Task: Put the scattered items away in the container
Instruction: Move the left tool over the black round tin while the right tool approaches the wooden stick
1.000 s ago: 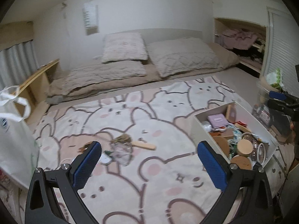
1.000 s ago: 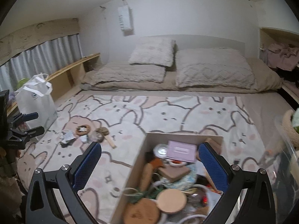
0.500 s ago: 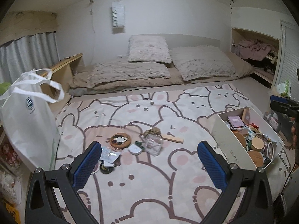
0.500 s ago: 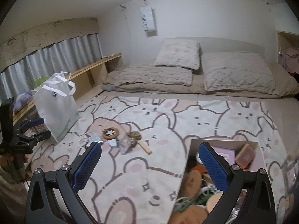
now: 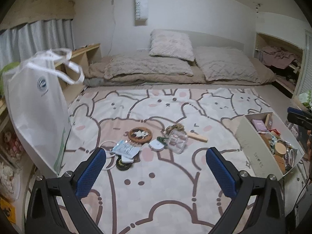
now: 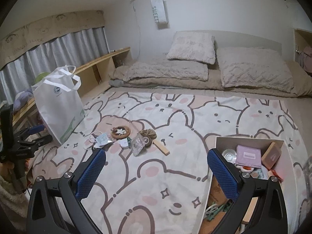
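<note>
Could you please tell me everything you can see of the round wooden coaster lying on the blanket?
The round wooden coaster is a flat disc with a light brown, wood-like rim and a dark centre bearing a pale, flower-like figure. It lies flat on the bunny-print blanket, at the far left of the scattered pile. A packet with blue print lies just in front of it; whether they touch is unclear. Both grippers are open and well short of it.

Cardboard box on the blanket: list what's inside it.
The cardboard box holds a lilac booklet, a tan block, a glass dish and round wooden lids. Lower layers are covered.
</note>
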The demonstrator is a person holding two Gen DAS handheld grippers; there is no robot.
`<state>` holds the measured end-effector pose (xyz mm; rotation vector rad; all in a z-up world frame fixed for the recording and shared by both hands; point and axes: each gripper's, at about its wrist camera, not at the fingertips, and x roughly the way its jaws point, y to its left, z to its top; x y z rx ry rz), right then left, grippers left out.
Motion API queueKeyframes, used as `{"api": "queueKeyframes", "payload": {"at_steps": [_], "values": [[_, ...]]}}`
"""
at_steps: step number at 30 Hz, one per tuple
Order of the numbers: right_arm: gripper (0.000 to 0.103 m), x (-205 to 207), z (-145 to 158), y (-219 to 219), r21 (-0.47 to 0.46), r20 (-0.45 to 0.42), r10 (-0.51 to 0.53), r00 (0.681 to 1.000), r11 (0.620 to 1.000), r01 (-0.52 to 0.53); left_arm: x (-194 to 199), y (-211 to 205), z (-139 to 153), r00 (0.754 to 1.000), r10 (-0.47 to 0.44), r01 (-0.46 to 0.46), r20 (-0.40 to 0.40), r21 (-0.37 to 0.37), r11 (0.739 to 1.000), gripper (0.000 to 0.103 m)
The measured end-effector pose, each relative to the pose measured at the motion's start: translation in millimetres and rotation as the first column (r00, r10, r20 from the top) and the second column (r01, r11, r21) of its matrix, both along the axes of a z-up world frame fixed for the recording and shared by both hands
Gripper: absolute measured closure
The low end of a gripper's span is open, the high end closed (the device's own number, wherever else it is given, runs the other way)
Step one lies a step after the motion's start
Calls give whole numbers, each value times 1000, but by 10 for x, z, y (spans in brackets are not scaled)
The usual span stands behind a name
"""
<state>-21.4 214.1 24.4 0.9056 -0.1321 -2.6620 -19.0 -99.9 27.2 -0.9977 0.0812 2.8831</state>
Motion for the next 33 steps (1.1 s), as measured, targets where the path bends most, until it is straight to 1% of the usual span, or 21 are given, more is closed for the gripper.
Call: {"api": "queueKeyframes", "payload": {"at_steps": [3,6,9,12,16,19,22,26,30,33], "values": [[0,-25,-103,-79,12,5,4,1000,1000,-4,-49,-123,-159,999,34,-34,21,12,999,0],[0,-65,-307,-182,6,30,11,999,1000,-11,-86,-225,-338,997,66,-66,32,18,998,0],[0,-125,-538,-281,4,67,15,998,1000,-16,-149,-294,-551,994,84,-86,66,31,996,0],[0,-182,-776,-376,14,94,9,996,1000,-10,-217,-337,-770,990,101,-105,99,30,994,0],[0,-283,-1099,-459,27,138,-2,990,1000,-2,-312,-402,-1024,985,132,-136,115,22,991,0],[0,-347,-1296,-514,35,147,-11,989,999,6,-411,-434,-1207,979,151,-155,133,15,988,0],[0,-422,-1461,-558,40,164,-14,986,999,7,-504,-461,-1355,975,171,-173,139,2,985,0],[0,-521,-1640,-585,24,196,-15,981,1000,11,-621,-505,-1567,966,208,-211,155,5,977,0],[0,-613,-1808,-652,51,216,-15,976,999,5,-748,-546,-1817,957,219,-228,189,25,973,0],[0,-667,-1927,-685,69,238,-18,971,998,2,-867,-622,-1967,952,209,-229,223,67,971,0]]}}
